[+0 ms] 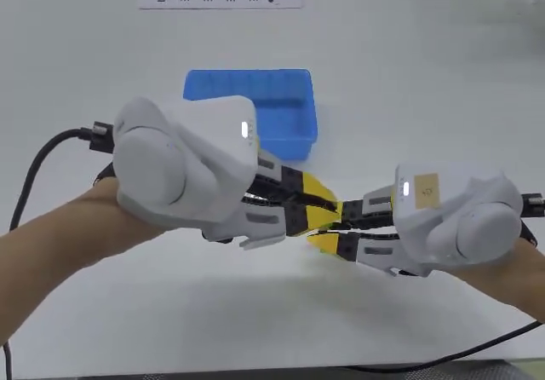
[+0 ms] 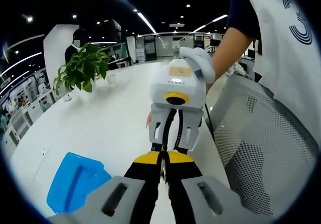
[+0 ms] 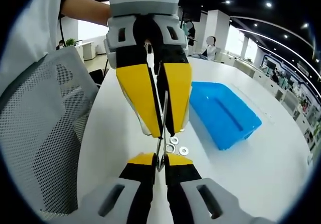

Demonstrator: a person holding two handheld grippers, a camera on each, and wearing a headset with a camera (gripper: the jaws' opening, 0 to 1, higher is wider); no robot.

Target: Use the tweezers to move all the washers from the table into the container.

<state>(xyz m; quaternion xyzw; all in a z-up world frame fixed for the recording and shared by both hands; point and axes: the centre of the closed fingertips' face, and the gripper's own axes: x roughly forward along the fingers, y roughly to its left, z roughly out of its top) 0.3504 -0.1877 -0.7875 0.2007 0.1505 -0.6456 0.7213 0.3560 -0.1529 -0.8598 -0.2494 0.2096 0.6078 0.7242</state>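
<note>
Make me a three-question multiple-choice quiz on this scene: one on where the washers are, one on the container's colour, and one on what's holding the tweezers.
1. Where do the washers lie?
A. On the table, near the container
B. Inside the container
C. On the floor

2. What colour is the container?
A. Red
B. Green
C. Blue

3. How are the tweezers held?
A. Lying loose on the table
B. Clamped by both the left gripper and the right gripper
C. Dropped in the container

Answers:
1 A, since the right gripper view shows them on the white tabletop beside the container.
2 C, as it is bright blue in every view.
3 B, because the thin metal runs from one gripper's shut fingers into the other's.
</note>
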